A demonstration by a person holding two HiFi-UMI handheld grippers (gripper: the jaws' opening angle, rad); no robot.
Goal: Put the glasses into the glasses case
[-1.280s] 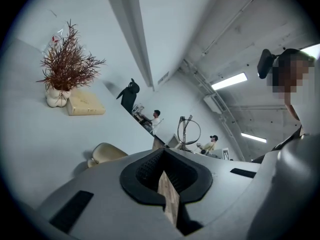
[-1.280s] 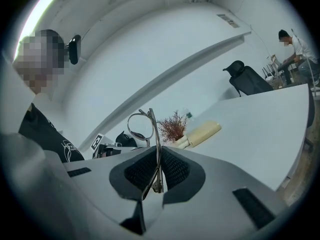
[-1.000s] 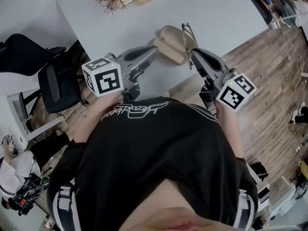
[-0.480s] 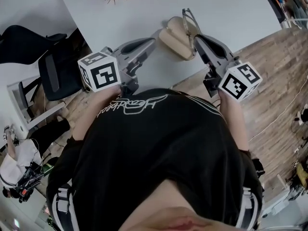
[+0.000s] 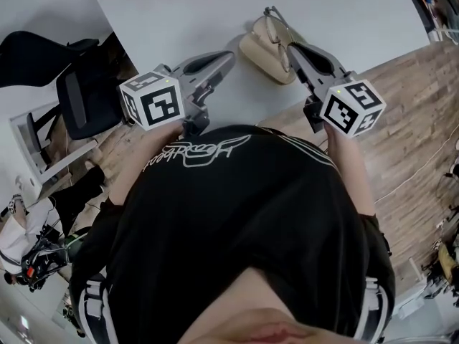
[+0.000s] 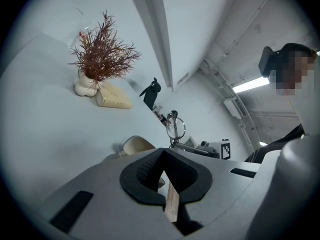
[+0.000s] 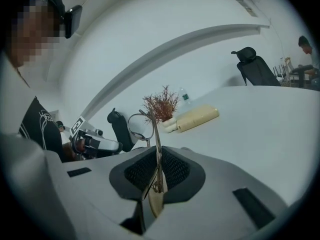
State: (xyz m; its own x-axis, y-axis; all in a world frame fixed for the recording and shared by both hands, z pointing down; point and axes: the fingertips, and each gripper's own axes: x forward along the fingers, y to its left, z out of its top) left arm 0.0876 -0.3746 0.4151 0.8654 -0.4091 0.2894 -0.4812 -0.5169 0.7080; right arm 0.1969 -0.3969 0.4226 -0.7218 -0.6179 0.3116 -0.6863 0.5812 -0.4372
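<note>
Two hand-held grippers reach over the near edge of a white bench [image 5: 344, 13], where a beige glasses case [image 5: 259, 49] lies close to that edge. The right gripper [image 5: 292, 47] is clamped on one temple of the wire-framed glasses [image 5: 276, 21]. Its own view shows the thin metal arm pinched between the black pads [image 7: 177, 171], with the round lenses standing above the jaw tips. In the head view the glasses hang over the far end of the case; whether they touch it cannot be told.

The left gripper [image 5: 224, 56] is to the left of the case and apart from it. The left gripper view shows its jaws together at the tips with nothing between them. Each gripper carries a marker cube [image 5: 152, 100].

Further back on the bench stands a small pot of reddish-brown dried sprigs [image 6: 102, 59], and just beside it lies a cream-coloured box [image 6: 114, 98]. A black office chair [image 5: 82, 92] stands on the wooden floor [image 5: 409, 120] to the left of the bench. The person wears a black shirt [image 5: 237, 221] with a white outline print.
</note>
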